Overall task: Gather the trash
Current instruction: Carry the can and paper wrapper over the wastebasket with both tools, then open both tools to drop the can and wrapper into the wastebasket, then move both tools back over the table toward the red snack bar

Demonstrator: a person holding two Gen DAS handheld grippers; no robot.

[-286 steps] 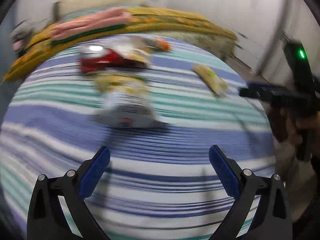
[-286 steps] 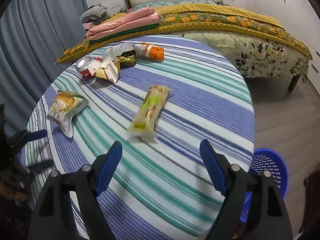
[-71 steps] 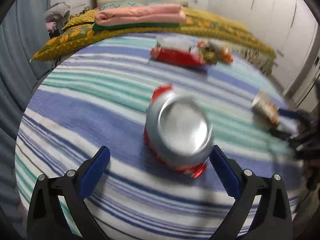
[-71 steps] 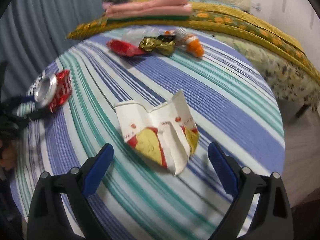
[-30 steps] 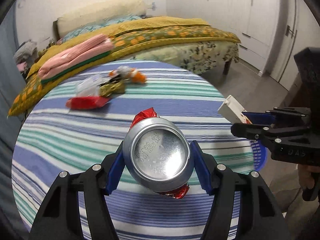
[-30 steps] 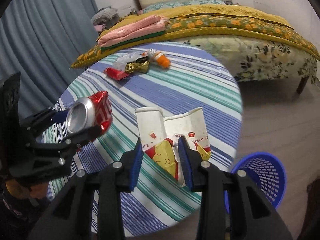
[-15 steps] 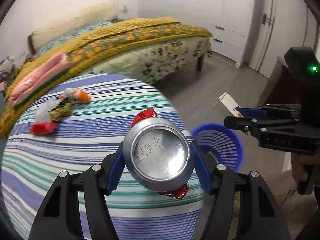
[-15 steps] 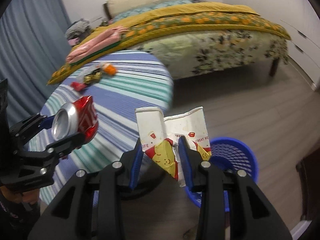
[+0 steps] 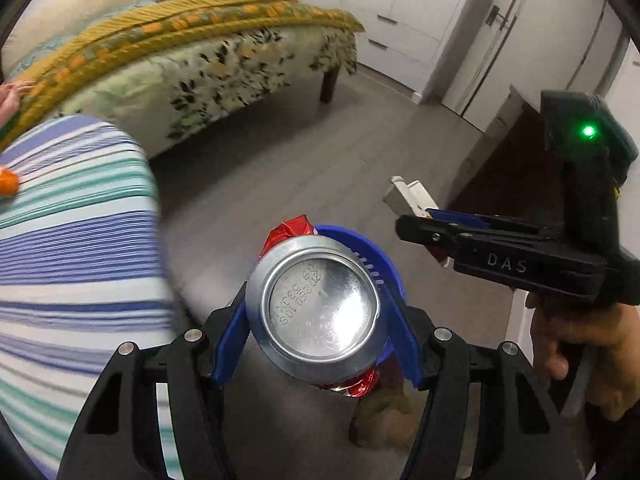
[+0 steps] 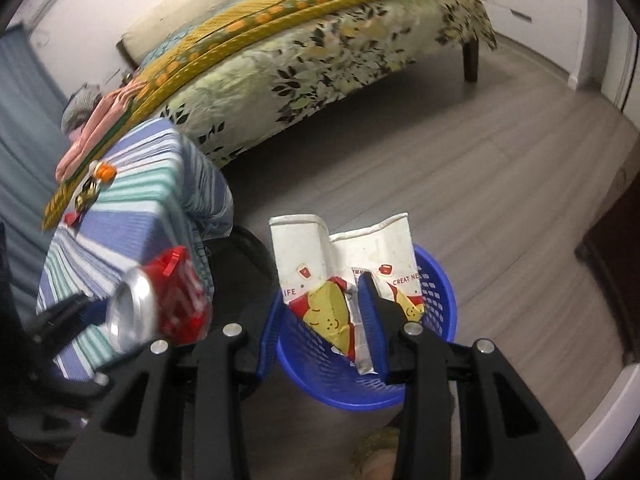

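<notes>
My left gripper (image 9: 316,300) is shut on a crushed red soda can (image 9: 320,312), silver end toward the camera, above the blue plastic basket (image 9: 362,242) on the floor. My right gripper (image 10: 322,312) hangs over the same basket (image 10: 438,292) with a flattened white, red and yellow paper carton (image 10: 340,256) between its pads. Its jaws are opening, though the pads still touch the carton. In the left wrist view the right gripper (image 9: 420,220) shows at the right with the carton's edge (image 9: 406,196) sticking out. The can (image 10: 160,300) appears at the left in the right wrist view.
The round table with a striped cloth (image 9: 72,240) stands left of the basket, with a few wrappers (image 10: 94,180) at its far side. A bed (image 10: 320,40) fills the back. Grey floor lies between. A dark cabinet (image 9: 508,168) and white wardrobe doors (image 9: 420,12) are on the right.
Both grippers have swung off the table, to the right and downward, and now hang over the blue basket. The can and the carton stay between their pads.
</notes>
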